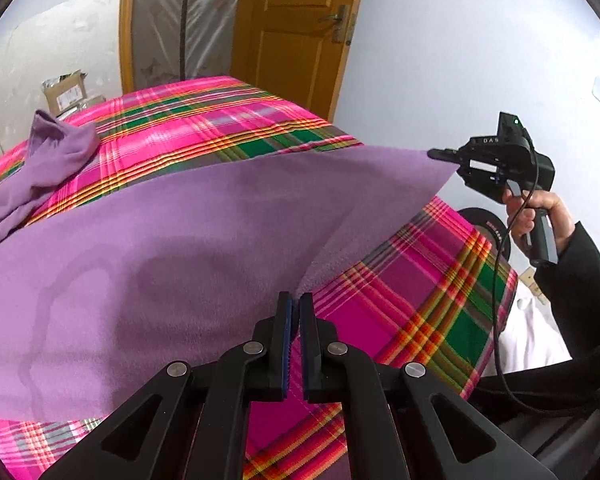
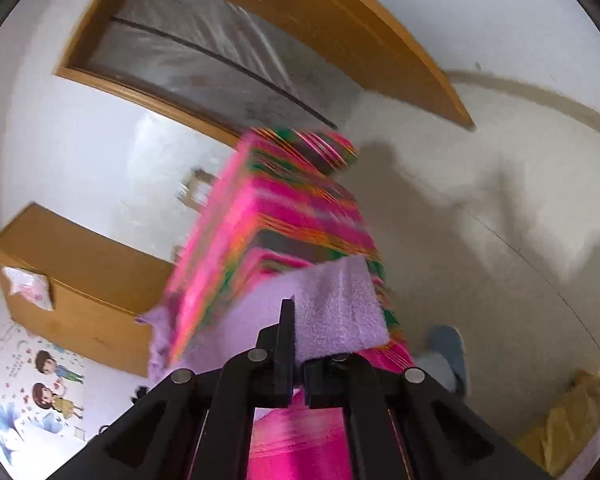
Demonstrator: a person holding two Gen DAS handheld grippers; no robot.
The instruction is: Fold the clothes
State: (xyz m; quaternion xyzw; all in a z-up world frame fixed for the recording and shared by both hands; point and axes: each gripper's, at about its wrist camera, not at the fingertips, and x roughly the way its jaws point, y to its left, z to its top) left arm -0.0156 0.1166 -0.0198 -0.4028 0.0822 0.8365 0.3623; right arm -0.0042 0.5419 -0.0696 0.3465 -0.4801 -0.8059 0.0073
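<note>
While both claws grip it, purple garment (image 1: 180,240) hangs taut

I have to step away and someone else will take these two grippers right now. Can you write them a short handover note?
Left gripper: shut on the near corner of the purple garment.
Right gripper: shut on the garment's far right corner, lifted off the bed; its own view is blurred by motion.
Garment: stretched between both grippers above the plaid bedcover, with a sleeve bunched at the far left.
Done: one edge is gripped and raised.
Left: carry this edge across to make the fold, then likely tuck in the sleeve and smooth it.
</note>
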